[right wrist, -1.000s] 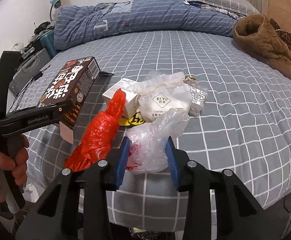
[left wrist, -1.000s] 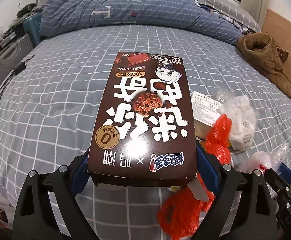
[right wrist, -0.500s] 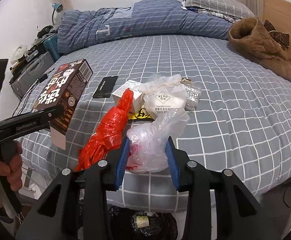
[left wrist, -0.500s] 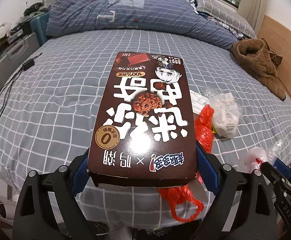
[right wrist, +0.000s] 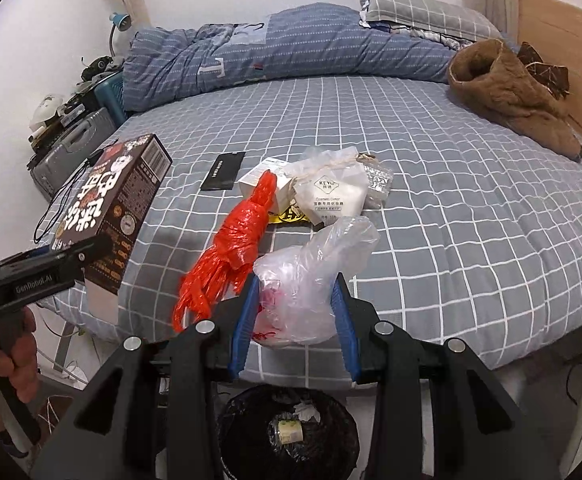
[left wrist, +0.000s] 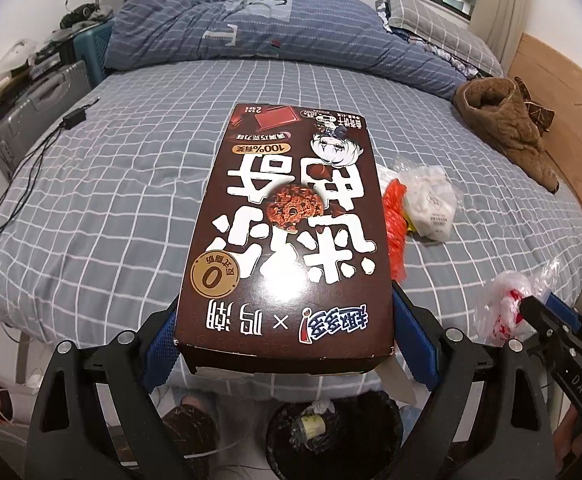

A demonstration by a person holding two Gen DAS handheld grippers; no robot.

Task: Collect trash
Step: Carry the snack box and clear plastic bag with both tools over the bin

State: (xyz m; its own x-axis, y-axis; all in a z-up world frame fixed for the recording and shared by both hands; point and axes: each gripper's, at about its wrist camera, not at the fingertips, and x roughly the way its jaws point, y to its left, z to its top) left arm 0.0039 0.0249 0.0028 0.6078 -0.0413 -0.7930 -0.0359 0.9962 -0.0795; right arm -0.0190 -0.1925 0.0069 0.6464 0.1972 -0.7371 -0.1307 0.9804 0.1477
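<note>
Left gripper [left wrist: 285, 344] clamps a dark brown cardboard snack box [left wrist: 291, 236] across its width, blue pads on both long sides, box held flat above the bed edge. Right gripper [right wrist: 296, 320] is pinched narrow on a crumpled clear plastic bag [right wrist: 311, 280] with red print, also held off the bed. Black-lined trash bin [right wrist: 287, 432] sits on the floor below both grippers. Left on the grey checked bedsheet [right wrist: 471, 220]: twisted red plastic bag [right wrist: 235, 248], white cotton-pad pouch [right wrist: 331, 200], small white carton [right wrist: 257, 184], flat black packet [right wrist: 223, 170]. A hand [right wrist: 3, 364] grips the left handle.
</note>
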